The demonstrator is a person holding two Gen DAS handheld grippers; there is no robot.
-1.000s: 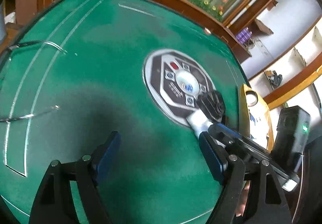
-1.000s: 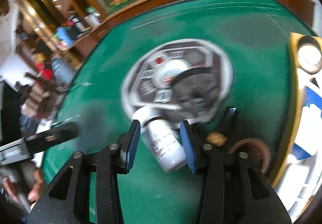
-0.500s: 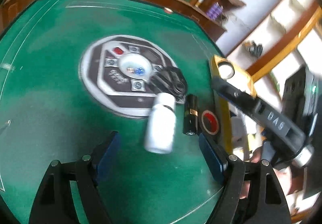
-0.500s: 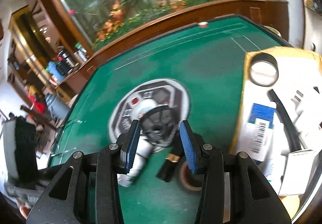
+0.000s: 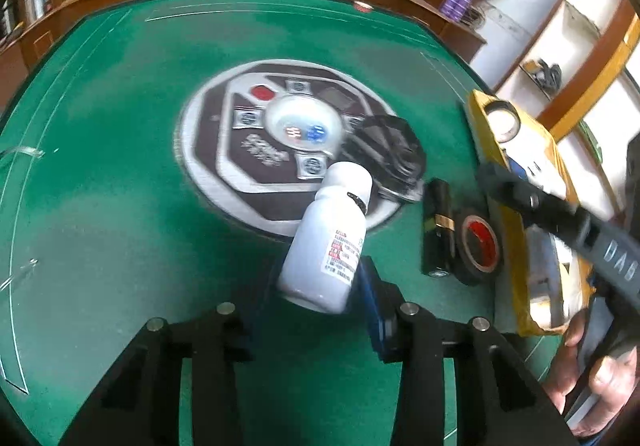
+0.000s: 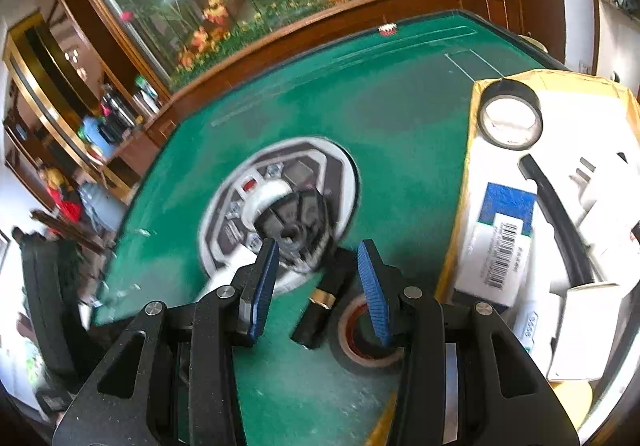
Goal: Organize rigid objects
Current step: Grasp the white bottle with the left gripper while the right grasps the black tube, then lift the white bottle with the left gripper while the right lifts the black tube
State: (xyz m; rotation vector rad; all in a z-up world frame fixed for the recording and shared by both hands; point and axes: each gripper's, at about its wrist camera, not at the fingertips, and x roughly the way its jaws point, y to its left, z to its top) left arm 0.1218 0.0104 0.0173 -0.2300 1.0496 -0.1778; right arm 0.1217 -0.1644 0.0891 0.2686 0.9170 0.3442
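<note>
My left gripper [image 5: 316, 286] is shut on a white pill bottle [image 5: 330, 234] with a red-printed label, its cap pointing away over the green table [image 5: 120, 165]. A black lipstick tube [image 5: 438, 234] with a gold band lies to its right, beside a black tape roll [image 5: 480, 246] with a red core. A black round gadget [image 5: 386, 153] sits on the table's centre disc [image 5: 224, 165]. My right gripper [image 6: 320, 286] is open and empty, above the lipstick tube [image 6: 324, 298] and the tape roll [image 6: 368, 342].
A yellow-rimmed box [image 6: 476, 149] at the right holds another black tape roll [image 6: 510, 117], a blue-and-white carton [image 6: 496, 242] and white items. The wooden table rail [image 6: 320, 33] runs along the far side. The right gripper's body [image 5: 580, 234] crosses the left wrist view.
My left gripper has closed on the white bottle, which lay loose between its open jaws before. My right gripper has pulled back from the bottle and shifted right over the lipstick and tape.
</note>
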